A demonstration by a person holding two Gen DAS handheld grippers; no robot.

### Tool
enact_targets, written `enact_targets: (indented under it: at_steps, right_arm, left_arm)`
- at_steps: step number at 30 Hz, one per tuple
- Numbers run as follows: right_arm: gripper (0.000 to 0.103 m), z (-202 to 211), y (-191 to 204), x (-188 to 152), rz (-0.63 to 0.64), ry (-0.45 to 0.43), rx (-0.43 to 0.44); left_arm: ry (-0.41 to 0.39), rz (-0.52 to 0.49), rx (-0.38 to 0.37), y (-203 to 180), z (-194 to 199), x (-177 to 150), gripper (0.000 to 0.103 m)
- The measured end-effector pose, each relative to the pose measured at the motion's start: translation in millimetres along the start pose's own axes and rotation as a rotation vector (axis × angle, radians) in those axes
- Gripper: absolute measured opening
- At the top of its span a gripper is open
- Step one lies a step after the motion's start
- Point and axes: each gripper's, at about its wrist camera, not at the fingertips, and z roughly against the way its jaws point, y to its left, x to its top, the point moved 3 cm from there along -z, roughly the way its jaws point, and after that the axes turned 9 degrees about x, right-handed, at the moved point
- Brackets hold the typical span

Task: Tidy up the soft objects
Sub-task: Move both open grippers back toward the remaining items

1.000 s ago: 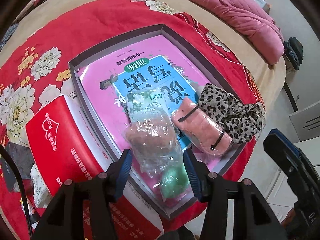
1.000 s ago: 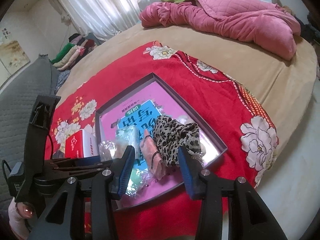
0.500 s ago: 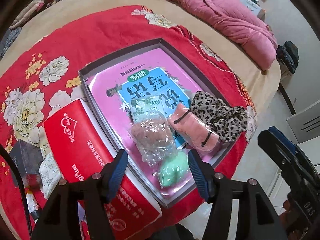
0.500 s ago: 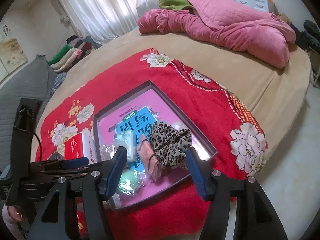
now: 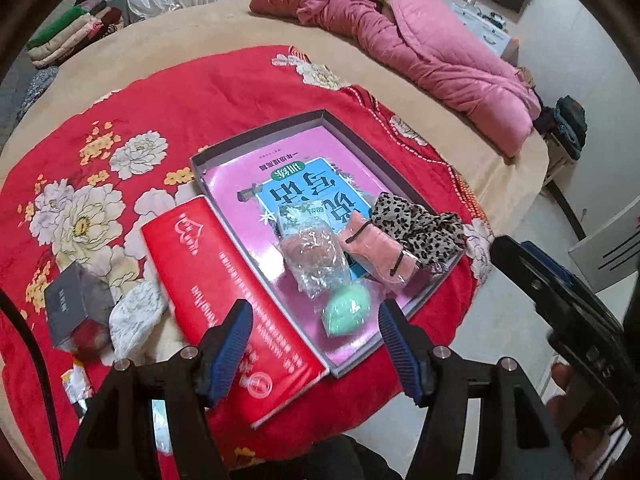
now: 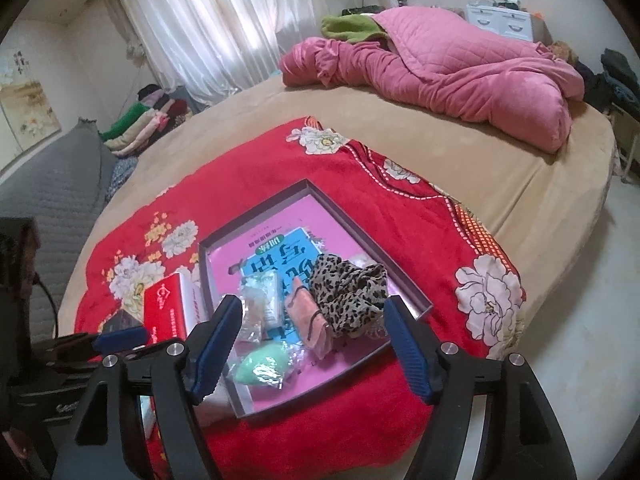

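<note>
A shallow grey box [image 5: 362,142] [image 6: 424,302] lies on a red floral blanket with a pink and blue book inside. On the book rest a clear bag of brownish soft stuff [image 5: 314,256] [image 6: 254,312], a green sponge [image 5: 346,314] [image 6: 260,366], a pink fabric roll with black bands [image 5: 374,248] [image 6: 310,318] and a leopard-print cloth [image 5: 416,224] [image 6: 348,290]. My left gripper [image 5: 316,332] hangs above the box's near edge, jaws opening, nothing between them. My right gripper [image 6: 312,330] hovers over the same items, jaws opening and empty.
A red box [image 5: 224,292] [image 6: 166,306] lies left of the grey box, with a small dark box [image 5: 74,304] and a white patterned cloth [image 5: 134,318] beside it. A pink quilt [image 6: 440,68] is heaped at the bed's far side. Folded clothes [image 6: 144,124] are stacked far left.
Both grippers rose and pulled back from the box, so the items look smaller. Both sets of jaws spread wider. The bag stays on the book, clear of the left jaws.
</note>
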Motion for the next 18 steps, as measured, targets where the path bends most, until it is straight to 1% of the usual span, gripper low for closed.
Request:
enact_targets:
  at_steps: [5,11,18]
  right_arm:
    - [0.075,3.3,17.9,0.5,0.029,-0.004,0.008]
    - [0.075,7.1,49.1,0.0,0.09,-0.007,0.04]
    - [0.075,13.5,80.4,-3.6,0.155,-0.009,0.072]
  left_arm:
    - [-0.037,0.013,0.007,16.5,23.1,-9.1,0.065]
    - [-0.079,0.066,0.025,49.6,51.0,-16.2,0.065]
    - [-0.106,0.133,0.061,91.0,74.8,-32.3,0.065]
